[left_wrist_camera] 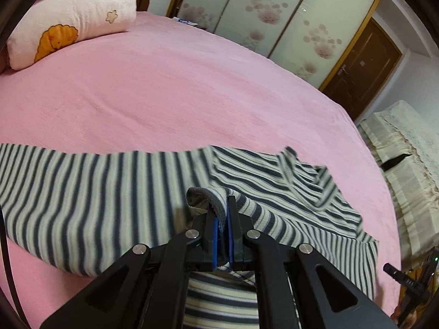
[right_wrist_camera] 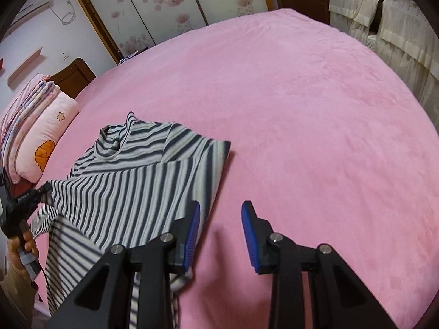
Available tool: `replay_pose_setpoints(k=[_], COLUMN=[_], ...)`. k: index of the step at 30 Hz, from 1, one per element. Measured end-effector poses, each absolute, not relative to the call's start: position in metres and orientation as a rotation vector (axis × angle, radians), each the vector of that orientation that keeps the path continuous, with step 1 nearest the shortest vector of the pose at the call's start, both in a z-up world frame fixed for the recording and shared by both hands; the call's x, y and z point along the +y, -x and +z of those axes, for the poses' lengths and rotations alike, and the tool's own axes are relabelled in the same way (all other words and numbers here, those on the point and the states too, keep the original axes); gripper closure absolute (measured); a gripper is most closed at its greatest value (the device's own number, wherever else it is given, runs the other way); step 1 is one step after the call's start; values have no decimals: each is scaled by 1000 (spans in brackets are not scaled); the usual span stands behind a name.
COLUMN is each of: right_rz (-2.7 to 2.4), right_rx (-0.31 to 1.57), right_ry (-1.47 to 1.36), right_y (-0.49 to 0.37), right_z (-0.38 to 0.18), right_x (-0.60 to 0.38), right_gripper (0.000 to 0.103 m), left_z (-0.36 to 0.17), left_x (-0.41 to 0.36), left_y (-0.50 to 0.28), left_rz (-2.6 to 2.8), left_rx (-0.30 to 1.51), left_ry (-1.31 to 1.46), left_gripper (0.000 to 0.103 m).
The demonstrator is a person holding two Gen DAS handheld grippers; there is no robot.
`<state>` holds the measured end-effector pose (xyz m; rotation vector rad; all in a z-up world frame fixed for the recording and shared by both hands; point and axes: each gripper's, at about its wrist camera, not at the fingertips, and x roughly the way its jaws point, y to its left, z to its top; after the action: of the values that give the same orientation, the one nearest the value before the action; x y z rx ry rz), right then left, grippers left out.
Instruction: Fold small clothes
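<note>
A small striped shirt [left_wrist_camera: 82, 186] in white and dark blue lies on the pink bed [left_wrist_camera: 164, 96]. Its high collar [left_wrist_camera: 290, 170] points to the far right, and one side is folded over the body. My left gripper [left_wrist_camera: 222, 205] is shut on the grey cuff of a sleeve [left_wrist_camera: 203, 194] and holds it just above the shirt. In the right wrist view the shirt [right_wrist_camera: 131, 181] lies left of centre with its collar [right_wrist_camera: 118, 139] away from me. My right gripper [right_wrist_camera: 221, 213] is open and empty, over the bed at the shirt's right edge. The left gripper [right_wrist_camera: 44, 187] shows at the far left.
A pink pillow with an orange cartoon print [left_wrist_camera: 68, 27] and folded bedding [right_wrist_camera: 24, 109] lie at the head of the bed. A cream-covered sofa [right_wrist_camera: 397, 35] stands beside the bed. Wardrobe doors [left_wrist_camera: 274, 13] and a brown door [left_wrist_camera: 365, 63] stand beyond the far edge.
</note>
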<state>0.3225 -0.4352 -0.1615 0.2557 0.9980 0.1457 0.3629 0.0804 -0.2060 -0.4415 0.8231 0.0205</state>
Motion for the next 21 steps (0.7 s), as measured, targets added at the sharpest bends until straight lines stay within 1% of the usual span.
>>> replay_pose_setpoints(k=[8, 14, 15, 16, 17, 21], right_rz=[195, 184, 180, 166, 156, 146], right_rx=[1037, 1062, 1056, 1045, 1041, 995], right_ry=[-314, -262, -242, -214, -184, -125], right_y=[-370, -394, -395, -396, -397, -398], right_z=[-176, -187, -186, -185, -184, -174], right_x=[-424, -409, -407, -405, -403, -396], right_gripper=[71, 70, 72, 90, 99, 98], left_z=[-213, -218, -219, -219, -219, -212], left_x=[100, 101, 101, 101, 100, 99], left_y=[-367, -366, -366, -366, -366, -361], left_rz=[53, 50, 51, 57, 61, 86], left_rx=[823, 824, 822, 816, 809, 752], left_ry=[437, 436, 437, 433, 429, 401], left_gripper=[99, 99, 99, 99, 99, 99])
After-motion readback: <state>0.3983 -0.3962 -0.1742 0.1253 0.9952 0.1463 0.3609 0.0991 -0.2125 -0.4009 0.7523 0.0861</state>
